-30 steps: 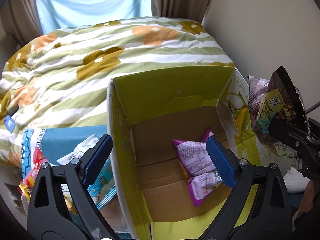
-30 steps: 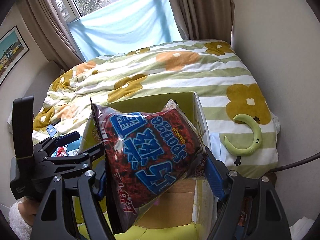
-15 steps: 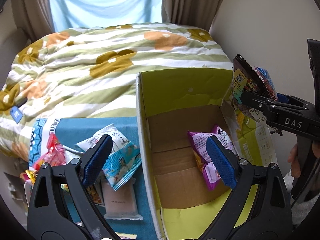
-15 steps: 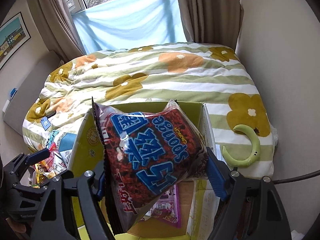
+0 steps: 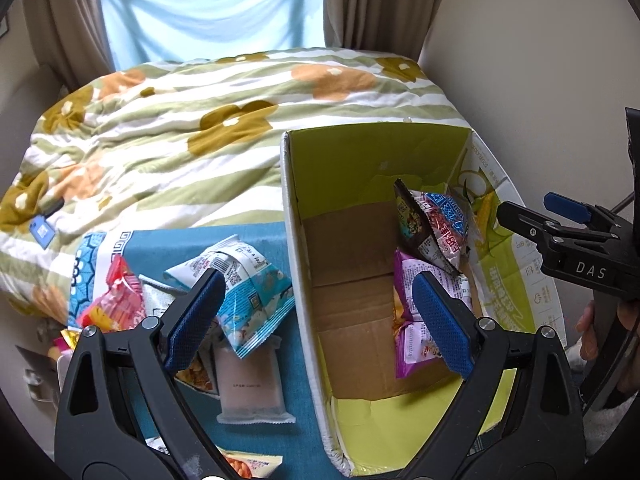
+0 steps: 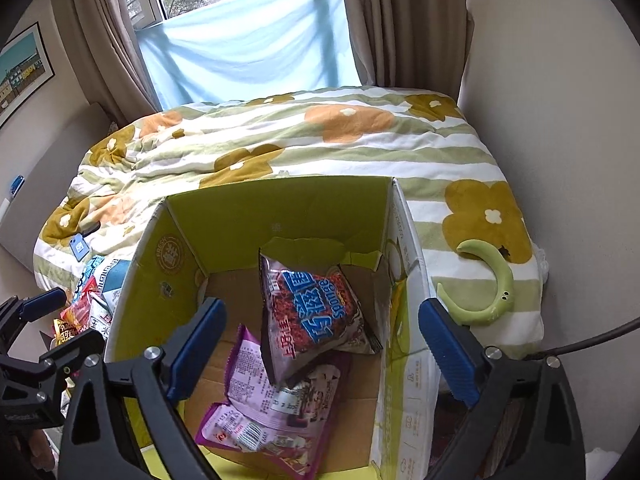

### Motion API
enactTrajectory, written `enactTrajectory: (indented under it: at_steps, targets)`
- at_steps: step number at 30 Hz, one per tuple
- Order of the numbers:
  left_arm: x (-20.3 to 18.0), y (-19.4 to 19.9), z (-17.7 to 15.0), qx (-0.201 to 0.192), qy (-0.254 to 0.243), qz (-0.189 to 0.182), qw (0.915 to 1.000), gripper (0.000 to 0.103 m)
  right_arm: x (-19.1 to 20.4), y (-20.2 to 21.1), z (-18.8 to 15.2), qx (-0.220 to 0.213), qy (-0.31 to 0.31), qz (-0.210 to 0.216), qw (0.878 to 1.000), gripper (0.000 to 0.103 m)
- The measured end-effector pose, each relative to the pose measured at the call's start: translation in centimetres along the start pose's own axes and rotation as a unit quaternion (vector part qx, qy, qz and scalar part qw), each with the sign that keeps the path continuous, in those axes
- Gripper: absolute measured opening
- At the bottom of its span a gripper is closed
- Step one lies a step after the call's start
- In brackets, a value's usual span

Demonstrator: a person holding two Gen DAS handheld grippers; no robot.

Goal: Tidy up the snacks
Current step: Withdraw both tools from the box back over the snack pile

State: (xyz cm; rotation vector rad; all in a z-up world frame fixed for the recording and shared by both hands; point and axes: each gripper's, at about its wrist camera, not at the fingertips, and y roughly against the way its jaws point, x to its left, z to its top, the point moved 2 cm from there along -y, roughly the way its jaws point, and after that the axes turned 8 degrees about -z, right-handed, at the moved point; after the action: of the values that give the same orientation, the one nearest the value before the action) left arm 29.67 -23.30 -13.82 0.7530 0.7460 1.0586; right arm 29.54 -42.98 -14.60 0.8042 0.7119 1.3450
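An open green cardboard box (image 5: 360, 152) (image 6: 280, 200) stands at the foot of the bed. Inside lie purple snack bags (image 5: 416, 344) (image 6: 264, 404) and a dark red bag with blue lettering (image 5: 436, 228) (image 6: 312, 316) resting on them against the right wall. My right gripper (image 6: 320, 356) is open and empty above the box; it also shows in the left wrist view (image 5: 536, 220). My left gripper (image 5: 316, 320) is open and empty over the box's left wall. Loose snacks lie on a teal cloth (image 5: 168, 244): a light blue bag (image 5: 248, 296), a red bag (image 5: 116, 300) and a pale flat pack (image 5: 252, 384).
A striped floral quilt (image 5: 200, 120) covers the bed behind the box. A green crescent toy (image 6: 488, 284) lies on the bed right of the box. A wall runs along the right; curtains and a window are at the back.
My right gripper opened and let go of the dark red bag, which dropped into the box onto the purple bags. My left gripper shifted left, bringing the loose snacks into view.
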Motion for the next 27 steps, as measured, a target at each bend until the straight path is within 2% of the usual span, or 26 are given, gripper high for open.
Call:
enactTrajectory:
  at_steps: [11, 17, 21, 27]
  targets:
    - [-1.8, 5.2, 0.1, -0.043, -0.026, 0.021, 0.9985, 0.094, -1.3, 4.6, -0.5, -0.039, -0.016, -0.002, 0.999, 0.096]
    - [-1.4, 9.4, -0.6, -0.064, -0.031, 0.024, 0.9972, 0.094, -1.0, 8.0, -0.7, -0.064, -0.012, -0.007, 0.998, 0.096]
    - [0.2, 12.1, -2.4, -0.084, -0.027, 0.021, 0.9959, 0.094, 0.2, 10.6, -1.5, -0.083, 0.0, -0.021, 0.996, 0.096]
    - [4.7, 16.2, -6.4, -0.096, -0.025, 0.02, 0.9949, 0.094, 3.3, 14.1, -4.1, -0.1, -0.012, -0.006, 0.995, 0.096]
